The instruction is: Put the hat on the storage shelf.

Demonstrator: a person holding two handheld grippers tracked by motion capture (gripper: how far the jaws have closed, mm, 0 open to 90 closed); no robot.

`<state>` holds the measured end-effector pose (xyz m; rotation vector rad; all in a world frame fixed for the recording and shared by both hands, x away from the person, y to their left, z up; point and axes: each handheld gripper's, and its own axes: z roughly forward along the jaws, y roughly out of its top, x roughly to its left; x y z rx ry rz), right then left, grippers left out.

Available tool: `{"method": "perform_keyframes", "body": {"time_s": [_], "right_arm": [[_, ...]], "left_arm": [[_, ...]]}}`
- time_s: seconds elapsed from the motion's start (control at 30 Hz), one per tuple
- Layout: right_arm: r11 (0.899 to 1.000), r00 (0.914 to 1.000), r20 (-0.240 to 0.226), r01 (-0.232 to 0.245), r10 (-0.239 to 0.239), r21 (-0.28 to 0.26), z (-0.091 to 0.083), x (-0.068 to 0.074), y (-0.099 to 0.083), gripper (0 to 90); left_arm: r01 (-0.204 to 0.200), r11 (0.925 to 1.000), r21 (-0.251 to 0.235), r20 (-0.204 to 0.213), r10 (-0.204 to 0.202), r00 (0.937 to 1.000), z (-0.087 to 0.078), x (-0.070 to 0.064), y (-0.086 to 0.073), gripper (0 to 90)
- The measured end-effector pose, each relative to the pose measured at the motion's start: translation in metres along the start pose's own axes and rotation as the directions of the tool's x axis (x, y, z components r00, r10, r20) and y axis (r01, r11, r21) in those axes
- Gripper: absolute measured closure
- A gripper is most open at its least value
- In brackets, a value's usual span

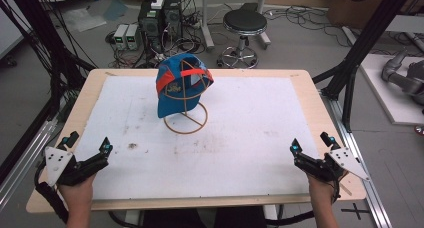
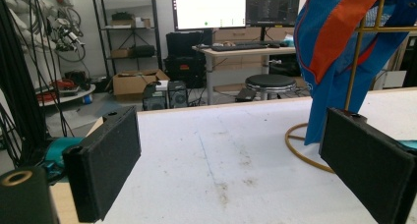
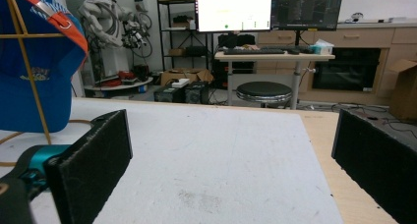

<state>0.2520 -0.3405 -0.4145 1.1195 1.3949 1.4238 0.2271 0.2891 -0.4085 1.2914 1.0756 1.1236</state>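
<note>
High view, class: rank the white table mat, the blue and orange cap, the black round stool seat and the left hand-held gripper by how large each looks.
1. White table mat
2. Blue and orange cap
3. Left hand-held gripper and black round stool seat: similar, and the stool stands farther off, so unranked.

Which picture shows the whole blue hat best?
The high view: there the hat shows whole, hanging on its gold wire stand in the middle of the table. The left gripper view cuts off its top at the right edge. The right gripper view catches just part of it at the left edge.
</note>
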Motion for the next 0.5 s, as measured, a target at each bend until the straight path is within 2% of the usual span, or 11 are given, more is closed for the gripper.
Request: {"method": "perform_keyframes", "body": {"time_s": [0.5], "right_arm": [[1.0, 1.0, -0.009, -0.003, 0.003, -0.015, -0.0011, 0.0, 0.0011, 1.4]], "left_arm": [[0.002, 1.0, 0.0, -0.001, -0.002, 1.0, 0.0009, -0.0004, -0.0001, 9.0]]}}
